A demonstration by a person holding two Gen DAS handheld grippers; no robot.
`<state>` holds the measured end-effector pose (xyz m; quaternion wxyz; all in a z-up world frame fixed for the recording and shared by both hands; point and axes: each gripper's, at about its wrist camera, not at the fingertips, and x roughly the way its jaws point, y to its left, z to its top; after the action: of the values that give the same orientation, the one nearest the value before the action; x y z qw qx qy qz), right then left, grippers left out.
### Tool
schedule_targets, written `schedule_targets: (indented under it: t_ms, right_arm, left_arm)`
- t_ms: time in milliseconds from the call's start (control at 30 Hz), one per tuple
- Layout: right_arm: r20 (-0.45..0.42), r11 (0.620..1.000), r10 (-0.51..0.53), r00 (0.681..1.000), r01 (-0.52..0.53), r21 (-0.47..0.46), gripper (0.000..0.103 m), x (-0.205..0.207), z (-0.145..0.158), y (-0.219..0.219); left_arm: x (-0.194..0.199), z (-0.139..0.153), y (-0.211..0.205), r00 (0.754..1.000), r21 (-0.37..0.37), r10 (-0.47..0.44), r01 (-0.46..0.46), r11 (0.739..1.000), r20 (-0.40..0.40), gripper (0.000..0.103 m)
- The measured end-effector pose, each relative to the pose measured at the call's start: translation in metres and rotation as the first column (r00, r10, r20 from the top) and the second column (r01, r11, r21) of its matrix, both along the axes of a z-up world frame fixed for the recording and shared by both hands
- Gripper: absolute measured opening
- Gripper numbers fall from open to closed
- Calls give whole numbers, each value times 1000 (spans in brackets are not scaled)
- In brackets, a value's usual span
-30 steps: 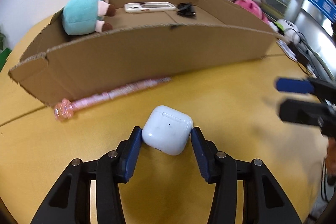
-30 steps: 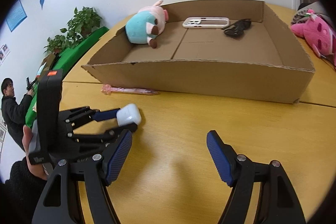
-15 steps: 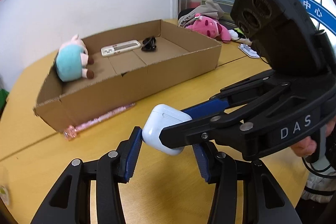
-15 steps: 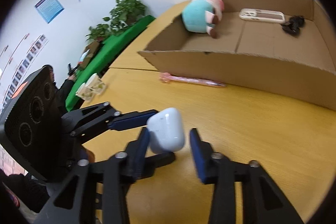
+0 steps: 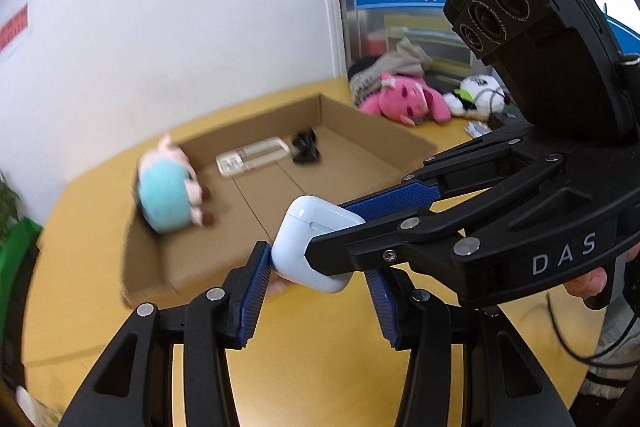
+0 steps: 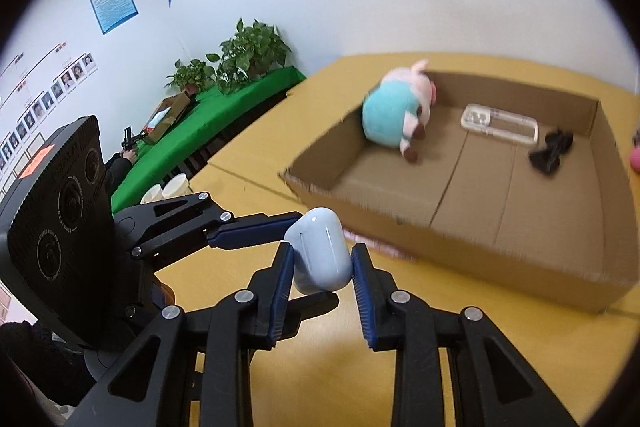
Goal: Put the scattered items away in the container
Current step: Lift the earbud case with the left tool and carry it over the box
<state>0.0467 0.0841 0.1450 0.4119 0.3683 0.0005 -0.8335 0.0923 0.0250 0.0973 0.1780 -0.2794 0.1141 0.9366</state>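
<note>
Clamping one white earbud case (image 6: pixel 320 253) above the table, both claws hang just short of the box's near rim (image 6: pixel 460 233).

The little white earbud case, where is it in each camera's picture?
Left wrist view: the white earbud case sits just below the middle, clamped between the left gripper from below and the right gripper from the right.
Right wrist view: it sits just below the middle, between the right gripper's pads, the left gripper reaching in from the left.
Shared landmark: the teal and pink plush in the cardboard box.
</note>
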Motion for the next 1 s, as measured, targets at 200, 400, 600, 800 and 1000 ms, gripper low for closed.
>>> schedule_targets:
  t_ms: [200, 400, 600, 800, 1000]
  right_arm:
    - [-83, 1000, 17, 996, -19, -18, 28, -31, 44, -12]
    - [-104, 999, 39, 994, -41, -26, 28, -63, 69, -27]
    - [-103, 997, 72, 992, -74, -19, 28, -94, 84, -44]
    - [-74, 995, 100, 992, -99, 19, 28, -127, 79, -63]
    - [-23, 996, 94, 995, -93, 14, 28, -157, 61, -68]
  left_arm:
    - [-28, 42, -12, 997, -34, 10, -13, 999, -73, 51]
    - [-59, 67, -26, 996, -70, 19, -25, 997, -90, 51]
    - [-89, 79, -40, 996, -83, 33, -40, 996, -88, 51]
    - [-123, 73, -55, 998, -75, 58, -61, 995, -39, 51]
    - [-151, 61, -64, 998, -59, 57, -56, 997, 28, 51]
